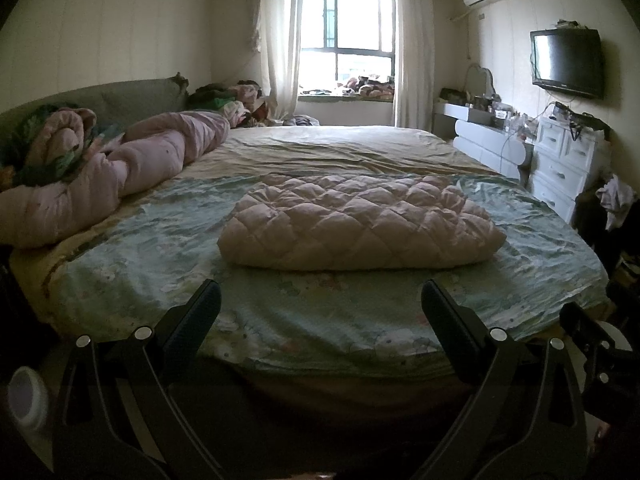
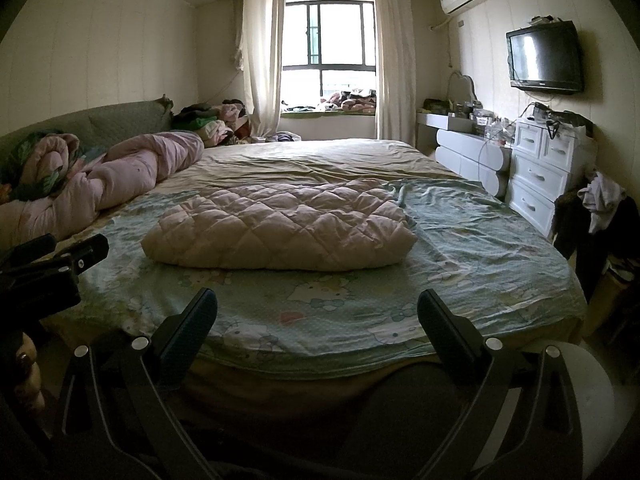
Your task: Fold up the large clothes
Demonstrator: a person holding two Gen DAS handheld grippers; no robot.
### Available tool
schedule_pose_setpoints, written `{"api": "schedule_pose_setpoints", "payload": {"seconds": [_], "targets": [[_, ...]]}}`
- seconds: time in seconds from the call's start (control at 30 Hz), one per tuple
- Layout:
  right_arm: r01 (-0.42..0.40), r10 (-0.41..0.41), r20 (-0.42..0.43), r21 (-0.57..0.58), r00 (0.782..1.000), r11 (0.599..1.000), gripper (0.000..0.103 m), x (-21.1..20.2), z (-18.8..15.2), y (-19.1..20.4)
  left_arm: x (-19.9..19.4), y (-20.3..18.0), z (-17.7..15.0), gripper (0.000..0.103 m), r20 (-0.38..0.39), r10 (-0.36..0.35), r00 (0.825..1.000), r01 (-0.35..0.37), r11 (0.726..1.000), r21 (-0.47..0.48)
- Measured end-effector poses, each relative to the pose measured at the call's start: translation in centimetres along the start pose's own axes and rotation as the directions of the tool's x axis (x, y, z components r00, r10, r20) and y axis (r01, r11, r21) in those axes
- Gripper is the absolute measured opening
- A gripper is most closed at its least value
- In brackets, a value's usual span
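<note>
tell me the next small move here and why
Probably keep both tools back and leave it: the quilted pink garment already lies as a compact folded bundle on the green sheet, and the left tool and right tool are open, holding nothing.

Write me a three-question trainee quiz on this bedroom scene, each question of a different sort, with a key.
1. True or false: the pink quilted padded garment lies folded into a compact bundle on the green cartoon-print bedsheet.
2. Multiple choice: the left gripper and right gripper are: A) both shut on the garment; B) both open, holding nothing; C) one open, one shut.
3. Fill in: the rolled pink duvet lies along the bed's ____ side, as seen in both views.

Key:
1. True.
2. B; the jaws stand wide apart, short of the bundle.
3. Left, by the grey-green headboard.
</note>
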State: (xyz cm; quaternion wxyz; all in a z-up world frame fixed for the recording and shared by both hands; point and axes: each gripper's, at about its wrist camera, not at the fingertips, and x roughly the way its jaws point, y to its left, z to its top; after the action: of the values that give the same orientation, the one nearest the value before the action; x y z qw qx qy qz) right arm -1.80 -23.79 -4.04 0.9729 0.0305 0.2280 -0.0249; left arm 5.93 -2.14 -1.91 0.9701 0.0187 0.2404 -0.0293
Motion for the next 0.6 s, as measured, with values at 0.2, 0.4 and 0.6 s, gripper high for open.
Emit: {"api": "schedule_pose_setpoints", "payload": {"seconds": [0.2,0.4,0.6], "targets": [[0.001,-0.001,-0.002,0.000,1.000,1.000,0.099,0.02,-0.03,0.07,-0.02,0.04,0.07,0.094,0.005,0.005,1.000,-0.005,1.000,0.006],[0.000,0.000,-0.001,-0.003,1.000,1.000,0.099,0.01,0.00,-0.05,-0.04,-0.22,-0.10,0.094,0.005,0.004,1.000,-0.004,1.000,0.005],[0.000,0.000,-0.001,-0.003,1.000,1.000,0.099,0.01,-0.01,-0.06,0.03,-0.03,-0.02,0.094,0.002,0.001,1.000,-0.001,1.000,0.001]]}}
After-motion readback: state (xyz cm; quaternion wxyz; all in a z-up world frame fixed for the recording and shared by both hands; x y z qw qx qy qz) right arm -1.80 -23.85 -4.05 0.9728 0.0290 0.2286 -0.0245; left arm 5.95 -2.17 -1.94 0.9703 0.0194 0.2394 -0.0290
